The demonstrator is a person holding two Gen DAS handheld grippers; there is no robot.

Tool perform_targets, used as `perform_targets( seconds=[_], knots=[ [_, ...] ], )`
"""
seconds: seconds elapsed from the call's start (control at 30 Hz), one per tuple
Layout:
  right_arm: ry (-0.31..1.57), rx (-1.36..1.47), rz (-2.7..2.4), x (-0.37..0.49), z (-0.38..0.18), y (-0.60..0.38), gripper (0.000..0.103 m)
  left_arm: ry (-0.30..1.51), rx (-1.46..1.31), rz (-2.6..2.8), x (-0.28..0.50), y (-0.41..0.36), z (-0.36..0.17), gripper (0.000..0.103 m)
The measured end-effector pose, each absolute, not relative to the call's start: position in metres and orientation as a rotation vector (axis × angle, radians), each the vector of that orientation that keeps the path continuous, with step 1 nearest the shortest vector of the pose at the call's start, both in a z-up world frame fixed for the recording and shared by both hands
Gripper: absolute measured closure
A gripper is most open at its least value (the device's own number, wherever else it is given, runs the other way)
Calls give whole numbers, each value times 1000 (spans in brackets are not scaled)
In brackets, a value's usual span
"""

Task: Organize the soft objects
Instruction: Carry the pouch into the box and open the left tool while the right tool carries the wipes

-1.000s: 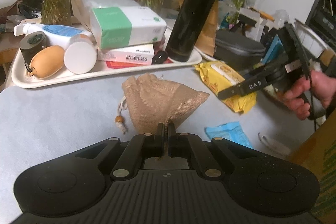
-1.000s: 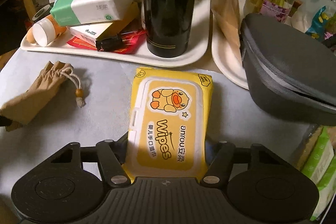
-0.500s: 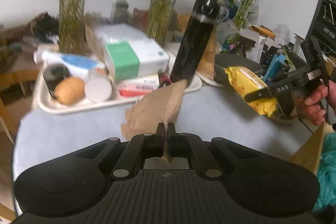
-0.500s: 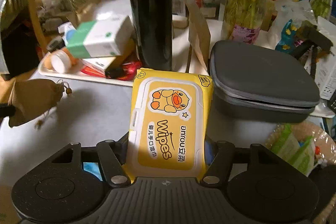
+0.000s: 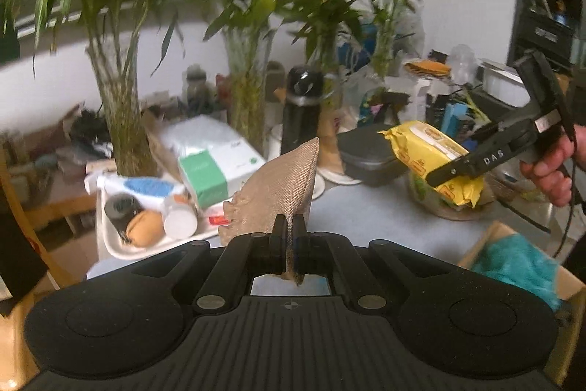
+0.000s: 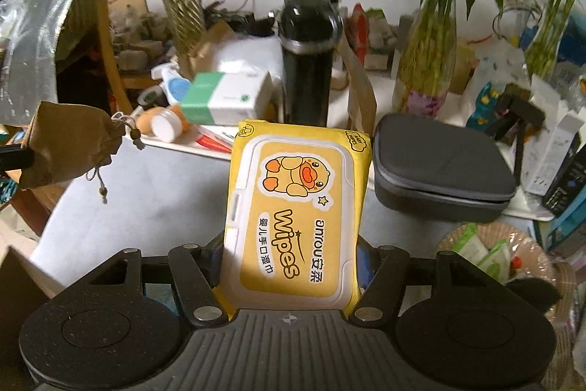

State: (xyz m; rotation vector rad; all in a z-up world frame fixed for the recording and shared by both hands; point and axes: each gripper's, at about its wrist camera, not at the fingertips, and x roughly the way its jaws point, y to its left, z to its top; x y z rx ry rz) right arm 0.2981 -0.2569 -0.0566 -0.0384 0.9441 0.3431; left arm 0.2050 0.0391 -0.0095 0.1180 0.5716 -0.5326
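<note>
My left gripper (image 5: 289, 226) is shut on a corner of the tan burlap drawstring pouch (image 5: 278, 193), which hangs above the grey table (image 5: 366, 218). The same pouch (image 6: 69, 141) shows at the left edge of the right wrist view, its beaded cord dangling. My right gripper (image 6: 293, 244) is shut on the yellow wipes pack (image 6: 296, 218) with a duck on its white lid, held in the air. In the left wrist view the right gripper (image 5: 439, 167) holds the wipes pack (image 5: 428, 152) at the right, with a person's hand (image 5: 549, 171) on its handle.
A white tray (image 5: 113, 244) at the back left carries a tissue box (image 5: 216, 167), bottles and a black flask (image 5: 300, 112). A grey zip case (image 6: 439, 167) lies at the right. A woven basket (image 6: 505, 255) with green packets stands at the near right. A cardboard box with teal cloth (image 5: 520, 262) is below.
Both grippers have risen well above the table. The pouch has been lifted off the table by the left gripper, and the wipes pack has come up with the right one.
</note>
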Motion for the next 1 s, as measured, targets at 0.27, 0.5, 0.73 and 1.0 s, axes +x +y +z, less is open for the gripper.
perform_targets(
  seconds=[0.27, 0.5, 0.73, 1.0],
  knots=[
    [889, -32, 373, 255, -7, -258, 36, 502, 209, -591, 150, 26, 32, 100],
    [852, -26, 398, 218, 21, -259, 36, 511, 312, -651, 100, 11, 33, 100],
    [843, -17, 412, 189, 30, -258, 36, 640, 359, -691, 78, 2, -8, 100],
    [847, -9, 422, 163, 35, -259, 36, 752, 386, -699, 64, 0, -26, 100]
  ],
)
